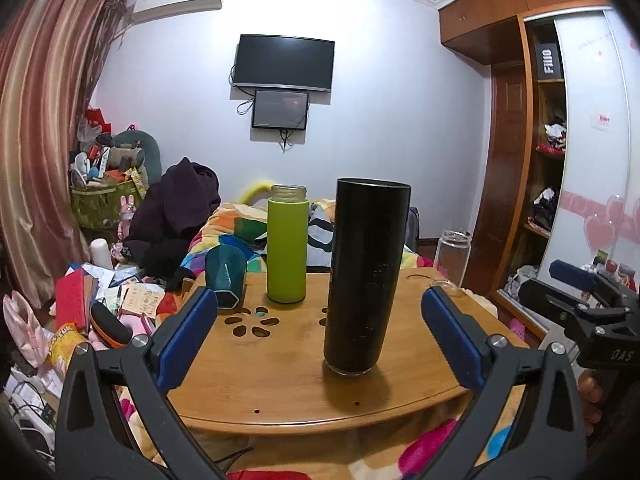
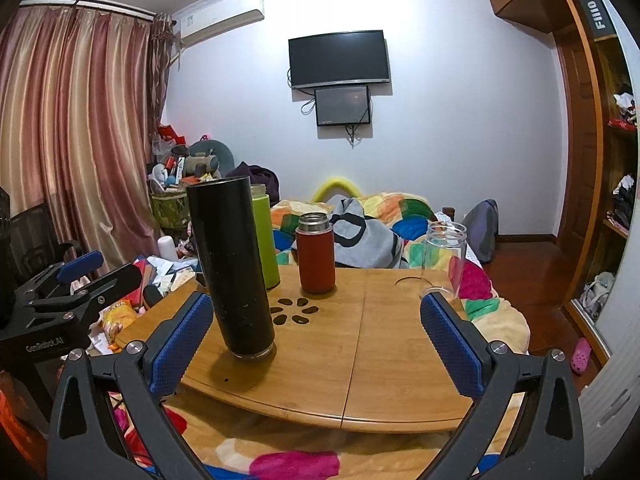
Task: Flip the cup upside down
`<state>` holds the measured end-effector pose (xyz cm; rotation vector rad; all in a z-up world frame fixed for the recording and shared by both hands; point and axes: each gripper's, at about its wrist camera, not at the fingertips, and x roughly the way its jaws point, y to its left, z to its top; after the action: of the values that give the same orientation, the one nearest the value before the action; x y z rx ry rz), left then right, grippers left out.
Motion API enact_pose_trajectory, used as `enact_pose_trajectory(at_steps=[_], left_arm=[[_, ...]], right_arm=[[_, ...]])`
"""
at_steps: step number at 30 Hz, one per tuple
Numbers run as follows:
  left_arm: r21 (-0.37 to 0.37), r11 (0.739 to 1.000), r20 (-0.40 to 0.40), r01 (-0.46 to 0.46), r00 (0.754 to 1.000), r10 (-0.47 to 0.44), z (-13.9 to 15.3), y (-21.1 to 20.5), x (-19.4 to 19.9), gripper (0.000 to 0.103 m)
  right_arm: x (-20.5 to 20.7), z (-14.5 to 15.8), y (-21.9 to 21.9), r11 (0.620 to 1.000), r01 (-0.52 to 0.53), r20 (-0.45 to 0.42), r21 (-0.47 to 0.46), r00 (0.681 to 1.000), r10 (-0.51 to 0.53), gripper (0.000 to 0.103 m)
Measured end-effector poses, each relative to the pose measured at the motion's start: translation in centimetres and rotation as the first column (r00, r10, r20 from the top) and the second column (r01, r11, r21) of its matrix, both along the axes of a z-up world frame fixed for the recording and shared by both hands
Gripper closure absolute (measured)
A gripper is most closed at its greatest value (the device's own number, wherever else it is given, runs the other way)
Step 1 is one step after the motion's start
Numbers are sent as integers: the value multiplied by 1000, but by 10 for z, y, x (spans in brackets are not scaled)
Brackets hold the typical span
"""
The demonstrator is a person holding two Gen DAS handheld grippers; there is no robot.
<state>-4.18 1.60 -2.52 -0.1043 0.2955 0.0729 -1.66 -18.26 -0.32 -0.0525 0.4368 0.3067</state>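
A: Left wrist view first. What's the left gripper doing?

B: Jaws wide apart, nothing between the pads. Black cup stands on the table, straight ahead and slightly right of centre between the fingers, not touching either. It leans a bit, top to the right.

A: Rim up or down?

B: Looks like a clear rim sits on the wood at the bottom; can't tell more than that.

A: What else ahead?

B: Green bottle beyond the cup, to its left, upright, mouth uncapped. Teal cup just past the left finger, at the table's far-left edge. Clear jar past the right finger, at the far-right edge. Right gripper shows at the right border, off the table.

A: Right wrist view?

B: Right gripper also spread wide, holding nothing. Black cup is ahead-left, just beside the left finger, apart from it. Green bottle directly behind it, partly hidden. Red flask ahead near centre, further out. Clear jar beyond the right finger. Left gripper at the left border, beside the table.
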Motion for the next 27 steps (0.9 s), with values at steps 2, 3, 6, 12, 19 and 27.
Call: enact_pose_trajectory(at_steps=[2,3,6,12,19,27], left_arm=[[-12,1000,0,1,1000,-1,0,2,-1,0],[-14,1000,-1,-1,1000,1,0,2,-1,0],[-7,1000,-1,-11,1000,11,0,3,-1,0],[3,1000,2,-15,1000,15,0,2,-3,0],[16,1000,7,-11,1000,11,0,-1,-6,0],[26,1000,18,-16,1000,16,3,-2,-9,0]], right_arm=[[-1,1,-1,1000,0,-1,5,1000,0,0],[0,1,0,1000,2,0,6,1000,-2,0],[0,3,-1,1000,7,5,7,1000,-7,0],[-2,6,-3,1000,18,16,19,1000,-18,0],[-4,7,-2,1000,23,16,15,1000,-23,0],[-7,11,-2,1000,26,28,13,999,-27,0]])
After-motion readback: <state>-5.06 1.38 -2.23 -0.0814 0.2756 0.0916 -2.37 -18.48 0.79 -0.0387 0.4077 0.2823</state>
